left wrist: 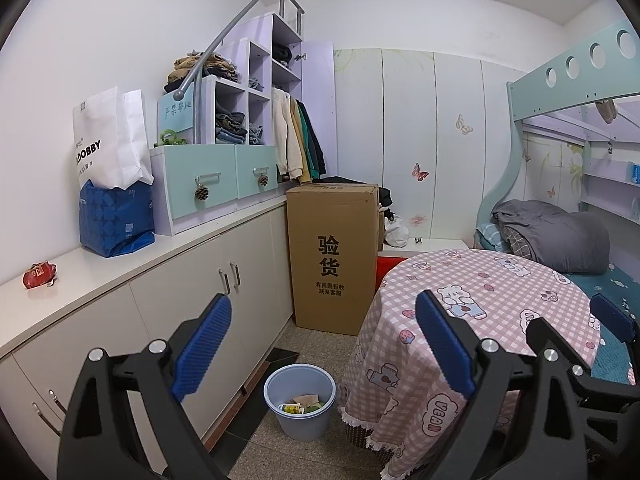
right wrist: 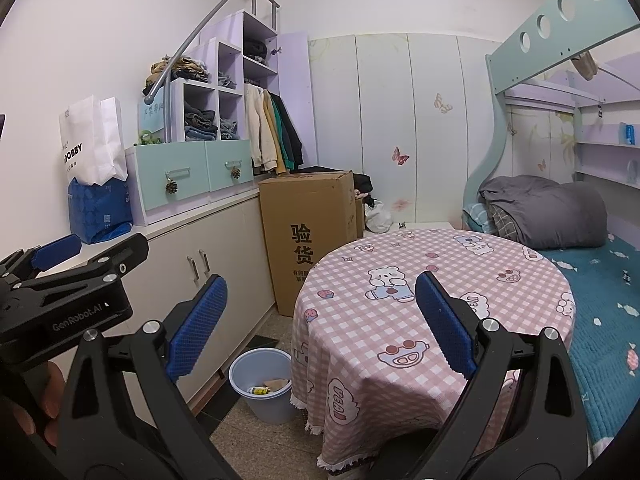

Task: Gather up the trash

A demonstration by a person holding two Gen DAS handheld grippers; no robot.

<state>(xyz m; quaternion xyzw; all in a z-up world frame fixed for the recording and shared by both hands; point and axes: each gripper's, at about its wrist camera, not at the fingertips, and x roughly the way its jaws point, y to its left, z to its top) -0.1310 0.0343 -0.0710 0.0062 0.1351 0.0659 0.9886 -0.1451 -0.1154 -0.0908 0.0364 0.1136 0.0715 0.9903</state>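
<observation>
A crumpled red wrapper (left wrist: 39,274) lies on the white cabinet counter (left wrist: 120,264) at the far left. A pale blue bin (left wrist: 300,399) stands on the floor between the cabinets and the round table and holds some trash; it also shows in the right wrist view (right wrist: 262,384). My left gripper (left wrist: 320,344) is open and empty, held above the bin. My right gripper (right wrist: 320,324) is open and empty over the table's near edge. The left gripper (right wrist: 60,264) shows at the left of the right wrist view.
A round table with a pink checked cloth (right wrist: 432,304) fills the middle right. A tall cardboard box (left wrist: 332,256) stands by the cabinets. A blue bag (left wrist: 116,222) and a white bag (left wrist: 108,140) sit on the counter. A bunk bed (right wrist: 580,240) is at the right.
</observation>
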